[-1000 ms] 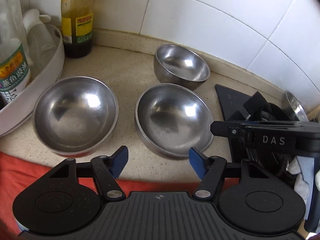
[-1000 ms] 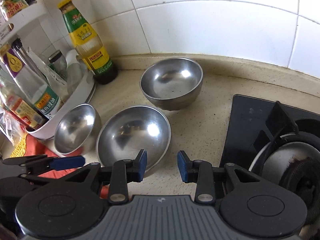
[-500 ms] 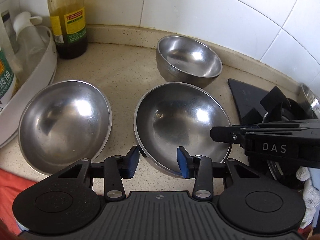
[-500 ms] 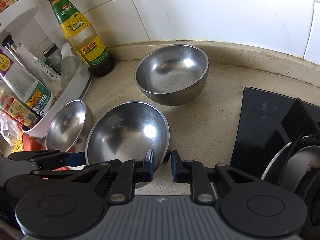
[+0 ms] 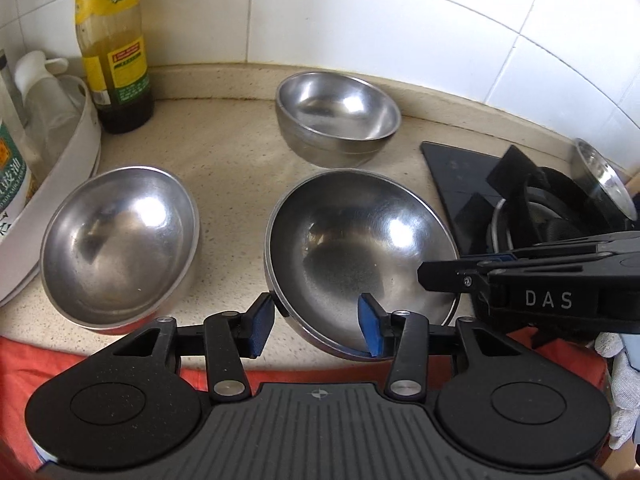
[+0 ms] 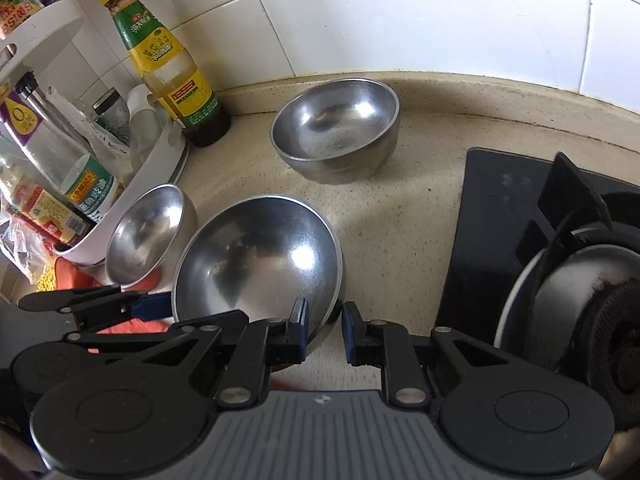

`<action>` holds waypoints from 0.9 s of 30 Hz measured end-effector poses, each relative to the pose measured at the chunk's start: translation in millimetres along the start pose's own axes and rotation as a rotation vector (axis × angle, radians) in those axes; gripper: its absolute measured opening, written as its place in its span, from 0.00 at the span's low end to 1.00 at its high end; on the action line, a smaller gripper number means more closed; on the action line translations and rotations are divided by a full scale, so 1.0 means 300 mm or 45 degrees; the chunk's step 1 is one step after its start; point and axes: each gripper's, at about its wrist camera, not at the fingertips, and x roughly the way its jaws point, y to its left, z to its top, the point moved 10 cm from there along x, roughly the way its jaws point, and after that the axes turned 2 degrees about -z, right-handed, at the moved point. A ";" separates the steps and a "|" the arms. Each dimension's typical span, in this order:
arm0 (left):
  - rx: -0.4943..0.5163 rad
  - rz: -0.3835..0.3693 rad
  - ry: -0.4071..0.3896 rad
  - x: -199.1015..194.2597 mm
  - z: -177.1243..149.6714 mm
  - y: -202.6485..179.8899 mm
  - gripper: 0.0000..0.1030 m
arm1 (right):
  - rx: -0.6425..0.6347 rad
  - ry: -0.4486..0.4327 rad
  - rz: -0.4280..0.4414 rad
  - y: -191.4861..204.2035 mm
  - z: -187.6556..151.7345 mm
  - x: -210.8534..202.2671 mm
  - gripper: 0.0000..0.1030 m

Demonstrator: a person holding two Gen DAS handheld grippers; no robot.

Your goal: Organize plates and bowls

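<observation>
Two tools are set on the wide bowl [image 5: 360, 248] beside the stove [image 6: 560, 264], the right tool [image 6: 325, 330] clamped on its rim, the left tool [image 5: 316, 326] opening astride it; lifting and nesting seems next.

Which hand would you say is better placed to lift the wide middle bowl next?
Right. The right gripper is shut on the rim of the wide bowl; the left gripper straddles that rim, fingers opening.

A home kitchen: tiled wall [image 6: 400, 8], gas burner [image 6: 580, 312], sauce bottle [image 6: 172, 72] on stone counter [image 6: 400, 208].
</observation>
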 end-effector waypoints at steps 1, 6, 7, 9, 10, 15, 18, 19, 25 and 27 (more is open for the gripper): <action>0.007 -0.004 -0.003 -0.005 -0.003 -0.006 0.53 | 0.000 -0.001 0.000 -0.001 -0.007 -0.010 0.20; 0.048 -0.025 0.002 -0.013 -0.026 -0.048 0.56 | 0.013 0.007 -0.008 -0.010 -0.041 -0.046 0.20; 0.054 -0.024 0.001 -0.012 -0.031 -0.052 0.56 | 0.012 0.007 -0.011 -0.012 -0.047 -0.050 0.20; 0.062 -0.024 0.017 0.002 -0.043 -0.058 0.56 | 0.012 0.015 -0.014 -0.014 -0.056 -0.048 0.20; 0.061 -0.025 0.029 0.011 -0.050 -0.058 0.56 | 0.017 0.021 -0.017 -0.016 -0.060 -0.040 0.21; 0.071 0.016 0.025 0.014 -0.067 -0.046 0.57 | 0.027 0.020 -0.006 -0.015 -0.069 -0.007 0.24; 0.074 0.033 -0.018 -0.011 -0.054 -0.042 0.64 | 0.016 0.020 -0.011 -0.016 -0.069 -0.009 0.24; 0.074 0.037 -0.028 -0.017 -0.050 -0.041 0.65 | 0.016 0.019 -0.015 -0.020 -0.068 -0.012 0.24; 0.074 0.066 -0.054 -0.043 -0.045 -0.025 0.66 | 0.043 -0.006 -0.027 -0.042 -0.063 -0.041 0.26; 0.083 0.079 -0.066 -0.056 -0.045 -0.021 0.67 | 0.042 -0.017 -0.036 -0.045 -0.059 -0.052 0.26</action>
